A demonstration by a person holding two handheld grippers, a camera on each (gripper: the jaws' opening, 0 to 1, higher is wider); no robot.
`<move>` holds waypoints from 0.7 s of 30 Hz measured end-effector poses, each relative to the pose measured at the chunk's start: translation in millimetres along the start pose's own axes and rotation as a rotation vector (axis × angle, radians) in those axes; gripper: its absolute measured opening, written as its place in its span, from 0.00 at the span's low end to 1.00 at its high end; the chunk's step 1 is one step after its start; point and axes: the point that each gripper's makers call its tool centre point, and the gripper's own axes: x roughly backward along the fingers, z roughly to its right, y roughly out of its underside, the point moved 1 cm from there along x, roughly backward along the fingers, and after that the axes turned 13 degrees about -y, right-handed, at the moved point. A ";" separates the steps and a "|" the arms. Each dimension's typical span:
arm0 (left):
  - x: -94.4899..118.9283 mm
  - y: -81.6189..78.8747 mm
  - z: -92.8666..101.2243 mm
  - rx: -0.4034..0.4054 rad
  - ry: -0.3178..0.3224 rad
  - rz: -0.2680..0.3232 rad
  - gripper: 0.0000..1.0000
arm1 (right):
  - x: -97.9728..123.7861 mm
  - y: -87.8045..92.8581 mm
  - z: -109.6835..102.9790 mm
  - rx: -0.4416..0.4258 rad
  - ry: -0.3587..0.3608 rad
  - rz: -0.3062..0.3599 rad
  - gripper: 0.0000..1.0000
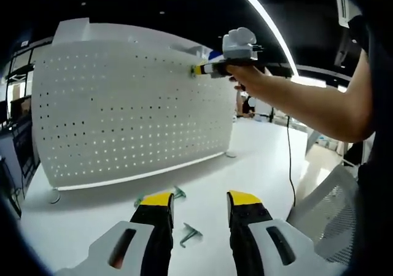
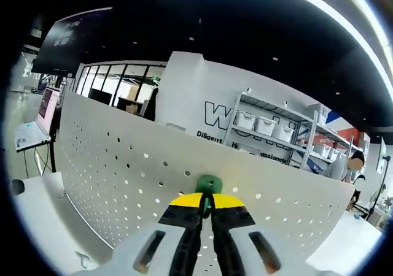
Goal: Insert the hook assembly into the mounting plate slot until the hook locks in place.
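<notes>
Item: green hook (image 2: 209,183) pinched in my right tongs (image 2: 206,210), pointing straight at the pegboard (image 2: 123,165) just ahead near its top edge; left tongs (image 1: 198,200) open, well below it.

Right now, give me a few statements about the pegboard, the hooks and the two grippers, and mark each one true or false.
1. The right gripper is shut on a green hook at the white pegboard. True.
2. The left gripper holds a hook. False: its jaws stand open with nothing between them.
3. Spare green hooks lie on the white table in front of the pegboard. True.
4. The pegboard lies flat on the table. False: it stands upright.
</notes>
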 end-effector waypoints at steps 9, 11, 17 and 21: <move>0.7 -0.1 1.1 0.002 0.002 0.002 0.35 | -0.4 2.2 2.0 -0.020 -0.013 -0.010 0.03; 0.5 0.2 1.8 0.000 0.004 0.000 0.35 | -0.2 2.1 2.0 -0.013 -0.015 -0.016 0.04; 0.6 0.4 1.5 -0.001 0.002 -0.002 0.35 | -0.1 4.5 1.6 -0.015 -0.031 -0.016 0.05; 0.8 0.2 0.7 0.000 0.000 0.000 0.35 | -0.9 6.9 0.7 -0.013 -0.033 -0.014 0.06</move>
